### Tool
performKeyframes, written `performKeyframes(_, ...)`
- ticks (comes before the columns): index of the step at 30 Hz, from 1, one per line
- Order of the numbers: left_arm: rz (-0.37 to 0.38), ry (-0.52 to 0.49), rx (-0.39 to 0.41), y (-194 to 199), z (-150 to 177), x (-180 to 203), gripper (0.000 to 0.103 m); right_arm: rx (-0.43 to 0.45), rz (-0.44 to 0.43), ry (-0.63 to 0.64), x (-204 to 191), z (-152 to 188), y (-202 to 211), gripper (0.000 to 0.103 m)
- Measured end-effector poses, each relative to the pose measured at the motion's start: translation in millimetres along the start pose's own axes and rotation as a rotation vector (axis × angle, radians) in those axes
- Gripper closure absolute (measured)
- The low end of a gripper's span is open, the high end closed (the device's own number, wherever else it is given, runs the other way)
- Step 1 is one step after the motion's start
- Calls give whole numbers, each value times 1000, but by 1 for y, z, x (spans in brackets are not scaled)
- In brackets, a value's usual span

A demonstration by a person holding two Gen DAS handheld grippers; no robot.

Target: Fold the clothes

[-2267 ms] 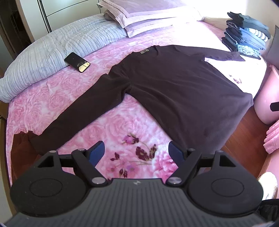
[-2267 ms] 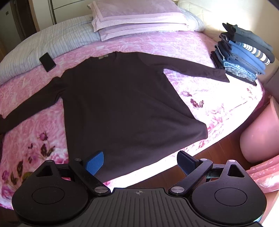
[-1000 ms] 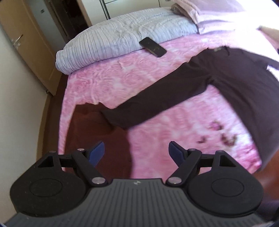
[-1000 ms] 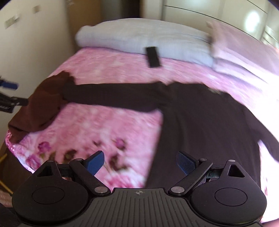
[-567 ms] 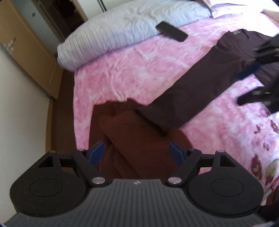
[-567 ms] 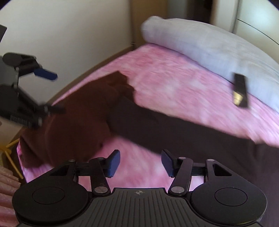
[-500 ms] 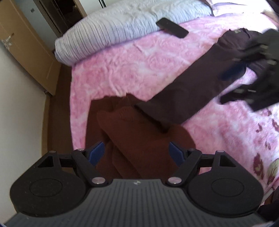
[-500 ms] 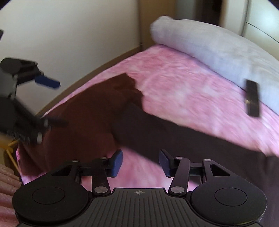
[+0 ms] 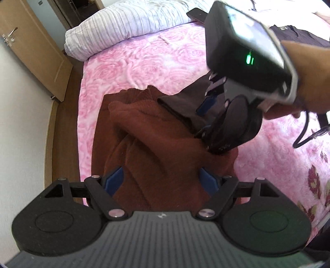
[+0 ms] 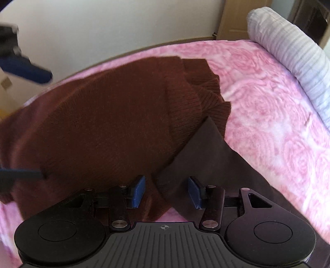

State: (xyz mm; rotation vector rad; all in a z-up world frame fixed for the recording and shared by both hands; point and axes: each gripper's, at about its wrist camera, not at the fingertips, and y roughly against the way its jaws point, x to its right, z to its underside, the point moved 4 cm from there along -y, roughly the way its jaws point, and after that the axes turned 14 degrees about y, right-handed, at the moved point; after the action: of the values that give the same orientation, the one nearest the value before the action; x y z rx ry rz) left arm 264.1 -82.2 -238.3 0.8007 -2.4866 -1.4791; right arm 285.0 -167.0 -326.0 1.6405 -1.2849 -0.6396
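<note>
Rust-brown knit sweater [image 9: 156,144], one, lies crumpled at the pink bed's [image 9: 144,53] nine-o'clock edge, left gripper [image 9: 160,181] above it, jaws wide apart. At three o'clock, right gripper [image 10: 166,191], jaws part-open, straddles one dark sleeve cuff [image 10: 204,152].

Striped grey duvet [image 9: 132,26], perhaps phone [image 9: 196,14], door [image 9: 31,45].

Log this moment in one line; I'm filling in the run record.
phase: reaching sleeve cuff | right gripper: open, straddling dark sweater sleeve | left gripper: open, over rust-brown sweater | surface: pink floral bedspread
</note>
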Motion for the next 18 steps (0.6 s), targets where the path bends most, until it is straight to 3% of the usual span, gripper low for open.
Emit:
performKeyframes(1, -1, 1, 3, 1, -1, -1, 25, -5, 10, 11, -1, 0, -2, 58)
performKeyframes(2, -2, 0, 6, 2, -2, -2, 25, -9, 21, 23, -2, 1, -5, 78)
performKeyframes(3, -4, -3, 9, 4, -3, -1, 25, -14, 31, 34, -2, 1, -7, 89)
performKeyframes(4, -5, -7, 18, 7, -5, -1, 25, -18, 41, 45, -3, 2, -9, 92)
performKeyframes(6, -3, -15, 40, 14, -9, 0, 25, 22, 45, -8, 6, 5, 9, 94)
performKeyframes(11, 41, -66, 103, 30, -30, 20, 25, 177, 19, -325, 52, 30, 72, 94)
performKeyframes(14, 79, -112, 126, 34, -46, 45, 25, 280, 74, -490, 95, 64, 122, 94)
performKeyframes(18, 139, -192, 160, 35, -75, 92, 25, 407, 261, -674, 161, 144, 219, 94)
